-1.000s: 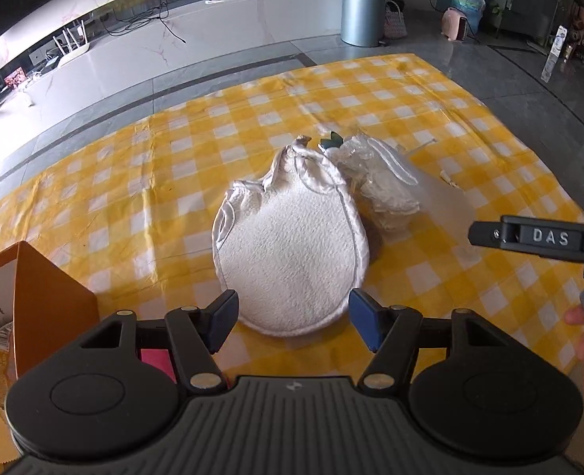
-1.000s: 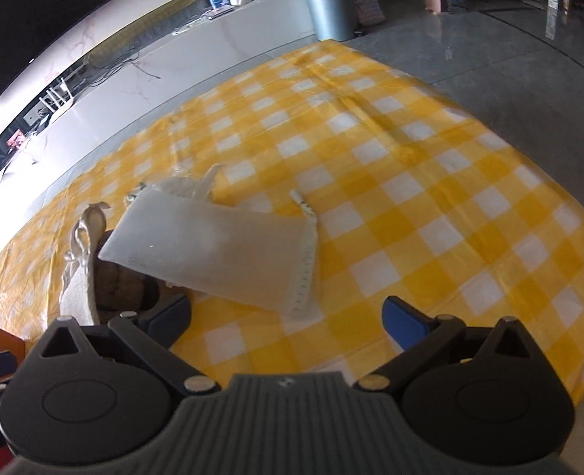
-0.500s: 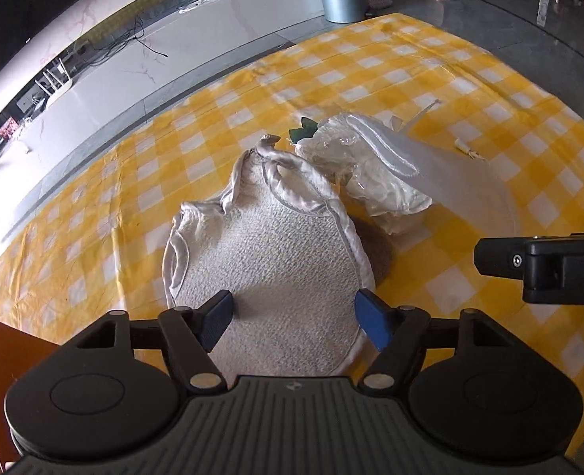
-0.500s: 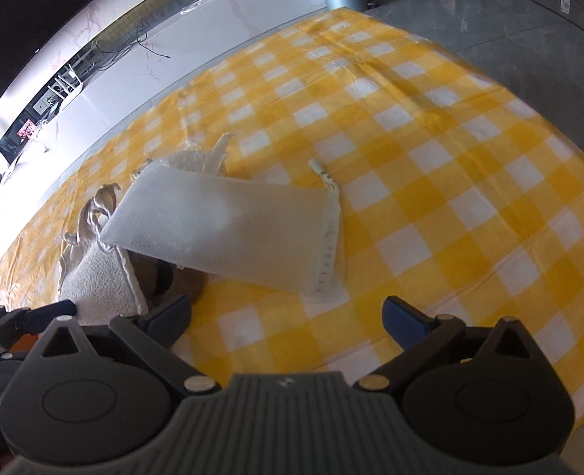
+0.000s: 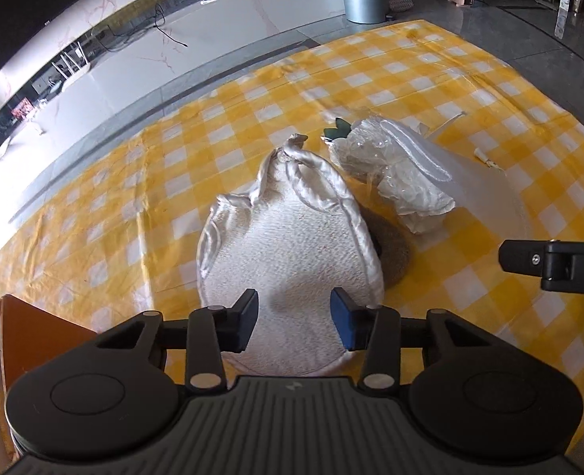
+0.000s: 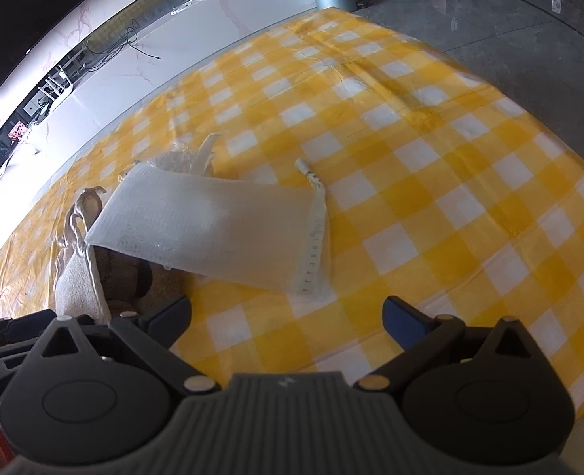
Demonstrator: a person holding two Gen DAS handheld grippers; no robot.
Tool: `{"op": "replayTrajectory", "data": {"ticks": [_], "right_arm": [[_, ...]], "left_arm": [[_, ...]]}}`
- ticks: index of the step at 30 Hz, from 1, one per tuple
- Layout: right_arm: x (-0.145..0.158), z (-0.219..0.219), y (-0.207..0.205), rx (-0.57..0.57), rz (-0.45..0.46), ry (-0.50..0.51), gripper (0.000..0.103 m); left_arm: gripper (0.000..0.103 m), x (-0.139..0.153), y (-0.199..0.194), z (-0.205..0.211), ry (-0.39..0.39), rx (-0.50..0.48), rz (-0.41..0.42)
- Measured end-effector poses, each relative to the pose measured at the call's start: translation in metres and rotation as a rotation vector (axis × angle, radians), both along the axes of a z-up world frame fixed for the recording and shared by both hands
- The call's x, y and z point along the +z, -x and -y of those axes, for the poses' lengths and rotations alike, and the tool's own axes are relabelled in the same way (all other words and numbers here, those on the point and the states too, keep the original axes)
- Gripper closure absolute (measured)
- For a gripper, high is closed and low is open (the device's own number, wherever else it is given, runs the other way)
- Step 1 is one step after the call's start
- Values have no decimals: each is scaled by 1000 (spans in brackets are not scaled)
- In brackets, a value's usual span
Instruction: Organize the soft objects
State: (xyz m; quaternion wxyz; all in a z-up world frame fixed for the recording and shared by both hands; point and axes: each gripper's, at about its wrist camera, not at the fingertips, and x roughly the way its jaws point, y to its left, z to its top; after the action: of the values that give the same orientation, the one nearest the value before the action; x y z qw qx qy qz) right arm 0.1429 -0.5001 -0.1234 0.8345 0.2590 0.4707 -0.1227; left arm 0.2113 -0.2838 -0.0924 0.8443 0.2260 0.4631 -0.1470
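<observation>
On the checked tablecloth point(image 5: 430, 79): white terry mitt point(image 5: 292, 253), directly ahead of left gripper point(image 5: 294, 318), fingers apart, straddling near edge. Looks light, floppy, satin-trimmed; best pinched at thick rim. Right gripper point(image 6: 286, 322) wide apart, holding nothing.

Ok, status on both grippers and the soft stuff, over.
Left gripper open, fingers straddling white terry pad. Right gripper open, empty, short of mesh pouch. Brown item wedged under the pad; nothing blocking.
</observation>
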Motion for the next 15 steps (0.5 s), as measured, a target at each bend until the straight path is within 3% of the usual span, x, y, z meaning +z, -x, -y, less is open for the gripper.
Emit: {"op": "replayTrajectory", "data": {"ticks": [3,4,6,10,15], "right_arm": [[1,0,1,-4,-1,9,2],[1,0,1,-6,-4,15,2],[0,0,1,-8,-13,25,2],[-1,-2,0,14,-14,12,2],[4,-7,-2,54,24,-25,2]], "left_arm": [[71,-4,-2,-5,-47,5,10],[84,-6,-3,-8,-48,6,-7],[98,-11,-5,-11,-63,-3,-41],[103,-19,-1,-16,-149,-32,-32],[103,-14,6,-22,-136,-66,-21]]}}
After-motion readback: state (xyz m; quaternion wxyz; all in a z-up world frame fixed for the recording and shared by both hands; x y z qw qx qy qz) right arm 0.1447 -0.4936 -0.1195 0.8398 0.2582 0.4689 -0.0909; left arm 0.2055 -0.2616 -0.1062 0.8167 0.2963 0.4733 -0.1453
